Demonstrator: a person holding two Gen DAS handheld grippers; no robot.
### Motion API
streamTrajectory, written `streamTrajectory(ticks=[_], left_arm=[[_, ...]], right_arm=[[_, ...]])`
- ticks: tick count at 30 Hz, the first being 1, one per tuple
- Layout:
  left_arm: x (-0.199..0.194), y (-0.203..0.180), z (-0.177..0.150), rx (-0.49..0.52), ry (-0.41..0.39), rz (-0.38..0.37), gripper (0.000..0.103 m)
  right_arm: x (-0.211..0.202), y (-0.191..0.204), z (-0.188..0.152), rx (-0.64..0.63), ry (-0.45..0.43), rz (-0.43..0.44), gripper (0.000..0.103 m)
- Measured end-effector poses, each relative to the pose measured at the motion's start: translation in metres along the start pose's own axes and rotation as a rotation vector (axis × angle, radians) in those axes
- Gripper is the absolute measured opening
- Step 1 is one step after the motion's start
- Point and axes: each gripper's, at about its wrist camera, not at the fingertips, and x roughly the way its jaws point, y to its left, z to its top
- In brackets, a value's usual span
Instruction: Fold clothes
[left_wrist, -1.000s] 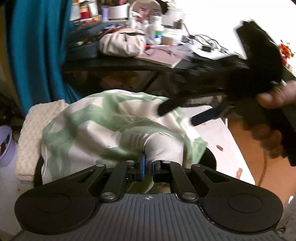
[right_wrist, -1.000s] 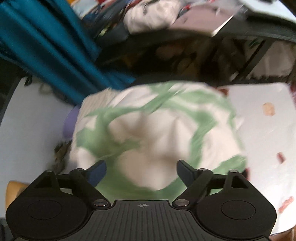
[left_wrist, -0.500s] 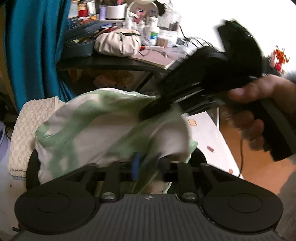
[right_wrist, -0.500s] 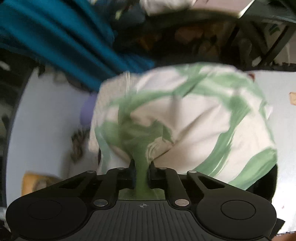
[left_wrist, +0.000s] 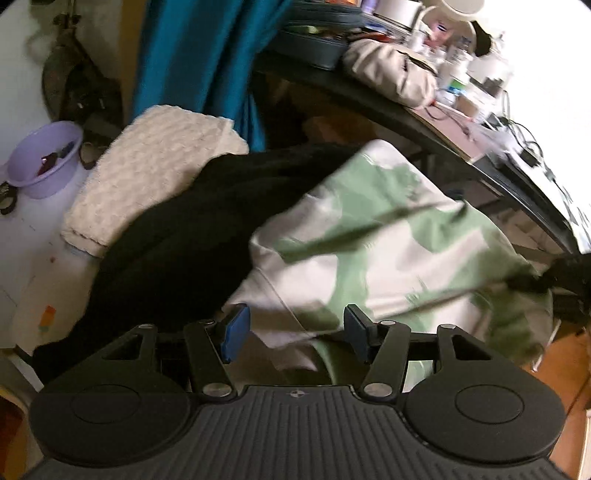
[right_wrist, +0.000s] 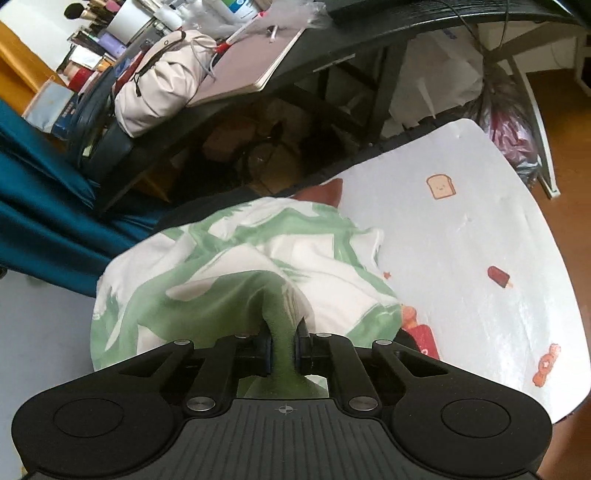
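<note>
A white garment with green brush marks (left_wrist: 388, 236) lies bunched on the table, blurred in the left wrist view. My left gripper (left_wrist: 293, 332) is open, its blue pads either side of the garment's near edge, holding nothing. In the right wrist view the same garment (right_wrist: 207, 266) rises in a green pinched fold into my right gripper (right_wrist: 282, 347), which is shut on it. The right gripper shows faintly at the right edge of the left wrist view (left_wrist: 569, 280).
A black garment (left_wrist: 184, 229) and a cream knitted cloth (left_wrist: 147, 173) lie to the left of the green one. The white tabletop with printed pictures (right_wrist: 461, 258) stretches right. A cluttered black desk (right_wrist: 295, 62), a teal curtain (left_wrist: 199, 59) and a lilac bowl (left_wrist: 44, 158) stand behind.
My left gripper has opened and let go of the garment. My right gripper, open a second ago, has shut on a fold of it and pulled it toward the right, uncovering the black garment.
</note>
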Motion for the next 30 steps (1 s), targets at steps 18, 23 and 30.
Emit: streamTrajectory(ticks=[18,23,30], left_arm=[[-0.028,0.064,0.014,-0.059,0.112,-0.224,0.068],[-0.018,0.048,0.007,0.379,0.123,-0.088,0.068],[0.021,0.034,0.029,0.347,0.219,-0.226,0.078]], right_arm=[[-0.051,0.069,-0.056,-0.374,-0.042,0.101,0.062],[-0.012,0.11,-0.104,-0.538,0.058,0.112,0.066],[0.035,0.138,-0.15,-0.681,0.119,0.032,0.044]])
